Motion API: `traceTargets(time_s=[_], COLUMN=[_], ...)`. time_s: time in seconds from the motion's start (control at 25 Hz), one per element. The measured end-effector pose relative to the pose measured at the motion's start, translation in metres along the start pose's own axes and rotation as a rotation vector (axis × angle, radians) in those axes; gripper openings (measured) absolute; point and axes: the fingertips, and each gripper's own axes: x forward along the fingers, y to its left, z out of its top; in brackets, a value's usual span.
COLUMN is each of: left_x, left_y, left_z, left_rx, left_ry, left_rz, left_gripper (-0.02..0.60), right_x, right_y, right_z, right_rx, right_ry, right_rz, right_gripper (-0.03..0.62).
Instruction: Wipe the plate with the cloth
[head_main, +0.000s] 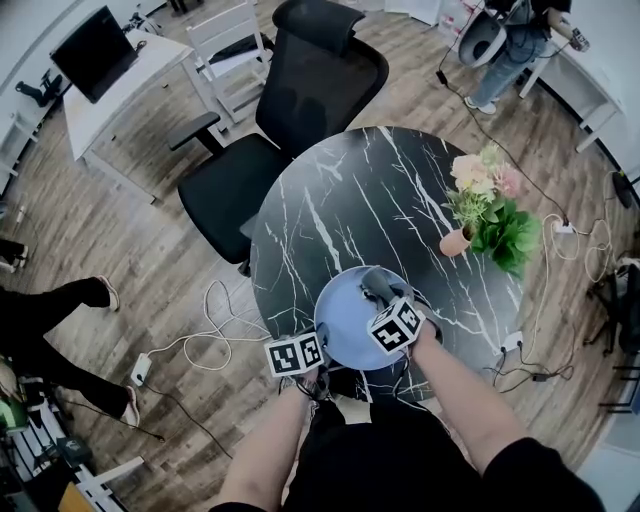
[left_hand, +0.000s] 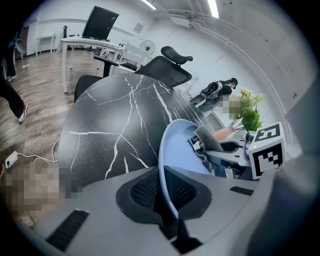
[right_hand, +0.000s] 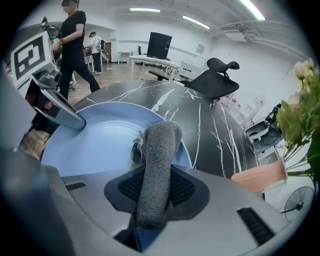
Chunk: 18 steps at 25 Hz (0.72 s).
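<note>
A light blue plate (head_main: 350, 322) is held tilted at the near edge of the black marble table (head_main: 340, 200). My left gripper (head_main: 308, 360) is shut on the plate's near-left rim; in the left gripper view the rim (left_hand: 165, 165) runs straight between the jaws of the left gripper (left_hand: 167, 197). My right gripper (head_main: 385, 300) is shut on a rolled grey cloth (head_main: 377, 284), which rests on the right side of the plate's upper face. In the right gripper view the cloth (right_hand: 156, 160) sticks out past the right gripper (right_hand: 155, 187) over the plate (right_hand: 100, 135).
A pot of pink flowers and green leaves (head_main: 487, 205) stands on the table's right side. A black office chair (head_main: 290, 110) is pushed up at the far side. Cables and a power strip (head_main: 142, 368) lie on the wooden floor. People stand further off in the room.
</note>
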Motion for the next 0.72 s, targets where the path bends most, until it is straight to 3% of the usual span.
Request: traceTargets(time_s=[0.32,0.72], left_x=[-0.002,-0.002], left_y=[0.000,0.001], left_z=[0.000,-0.002], left_rx=[-0.006,-0.020], left_ry=[-0.006,-0.021], left_rz=[0.009,0.024], left_gripper=[0.041,0.041], right_x=[-0.003,-0.034], right_y=[-0.013,-0.045], right_z=[-0.004,0.005], right_rx=[-0.084,0.093], right_ry=[0.012,-0.109], right_rz=[-0.073,-0.184], right_gripper=[0.114,0.114])
